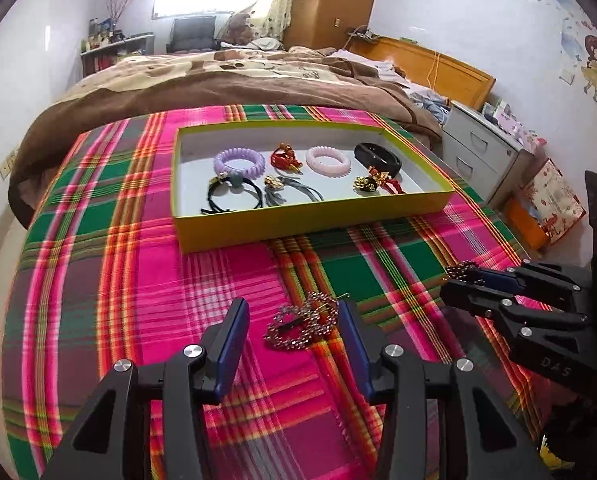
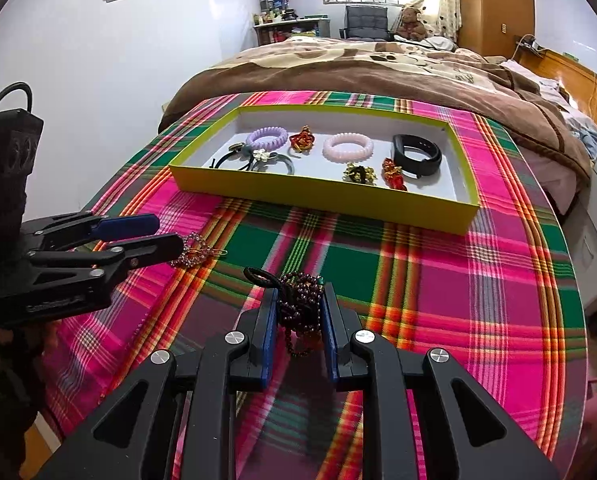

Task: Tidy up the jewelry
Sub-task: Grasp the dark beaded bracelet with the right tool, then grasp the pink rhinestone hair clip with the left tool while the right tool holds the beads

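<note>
A dark red bead bracelet [image 2: 301, 308] with a black loop hangs between the blue pads of my right gripper [image 2: 300, 290], which is shut on it just above the plaid cloth. The left wrist view shows that right gripper [image 1: 456, 278] at the right with the beads [image 1: 462, 271] at its tips. My left gripper [image 1: 292, 304] stands open around a rhinestone hair clip [image 1: 302, 324] that lies on the cloth, its right pad close to the clip's edge. From the right wrist view the left gripper [image 2: 168, 231] reaches the clip [image 2: 196, 250] from the left.
A yellow-green tray [image 1: 314, 216] [image 2: 318, 196] lies beyond both grippers, holding a purple coil tie [image 1: 239, 162], a pink coil tie [image 1: 328, 159], a black band [image 1: 378, 158] and several small ornaments. A bed with a brown blanket [image 1: 218, 84] borders the round table. White drawers [image 1: 482, 152] stand right.
</note>
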Available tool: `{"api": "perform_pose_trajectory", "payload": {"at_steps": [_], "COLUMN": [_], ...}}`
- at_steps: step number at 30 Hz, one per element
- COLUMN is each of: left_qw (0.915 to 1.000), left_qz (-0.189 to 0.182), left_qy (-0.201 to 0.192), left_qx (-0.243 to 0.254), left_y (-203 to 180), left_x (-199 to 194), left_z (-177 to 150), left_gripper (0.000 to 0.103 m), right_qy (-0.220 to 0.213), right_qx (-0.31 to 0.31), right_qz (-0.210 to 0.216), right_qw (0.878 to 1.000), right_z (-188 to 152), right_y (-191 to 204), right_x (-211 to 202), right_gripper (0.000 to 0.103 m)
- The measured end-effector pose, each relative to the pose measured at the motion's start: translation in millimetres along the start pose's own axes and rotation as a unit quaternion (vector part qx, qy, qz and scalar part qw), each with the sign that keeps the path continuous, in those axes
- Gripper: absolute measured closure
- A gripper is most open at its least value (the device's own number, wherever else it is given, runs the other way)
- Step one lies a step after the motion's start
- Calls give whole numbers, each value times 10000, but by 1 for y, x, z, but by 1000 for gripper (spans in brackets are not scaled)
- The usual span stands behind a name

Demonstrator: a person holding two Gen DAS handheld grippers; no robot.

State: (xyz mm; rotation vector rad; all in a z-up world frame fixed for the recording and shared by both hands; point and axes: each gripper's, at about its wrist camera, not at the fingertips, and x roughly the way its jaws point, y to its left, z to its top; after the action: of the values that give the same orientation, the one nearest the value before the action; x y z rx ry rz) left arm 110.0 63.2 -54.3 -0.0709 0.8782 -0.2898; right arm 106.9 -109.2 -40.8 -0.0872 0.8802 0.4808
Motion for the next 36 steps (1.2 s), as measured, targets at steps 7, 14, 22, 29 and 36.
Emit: {"api": "perform_pose_trajectory", "payload": {"at_steps": [7, 14, 22, 29, 36], "left_qw": [9996, 9988, 9972, 9956, 9949], "left_qz": [-169, -411, 532, 674, 746], "left_qy": [232, 247, 289, 272, 252], "left_qx": [-27, -17, 445, 586, 627], "left_y": [-5, -24, -37, -40, -42], "left_x": [12, 7, 17, 23, 21], "left_z": [-4, -14, -8, -5, -4], "left_gripper": [57, 57, 57, 57, 82], "right_qy": [-36, -21, -18, 16, 44], "right_qx": [107, 202, 233, 235, 270], "right_qz": [58, 100, 153, 186, 237], "right_qw": [9999, 9997, 9996, 9995, 9993], "right_z": [-3, -5, -6, -6, -5], "right_y": [-8, -15, -19, -22, -25], "right_x": [-5, -5, -3, 1, 5], "right_gripper": [82, 82, 82, 82, 82]}}
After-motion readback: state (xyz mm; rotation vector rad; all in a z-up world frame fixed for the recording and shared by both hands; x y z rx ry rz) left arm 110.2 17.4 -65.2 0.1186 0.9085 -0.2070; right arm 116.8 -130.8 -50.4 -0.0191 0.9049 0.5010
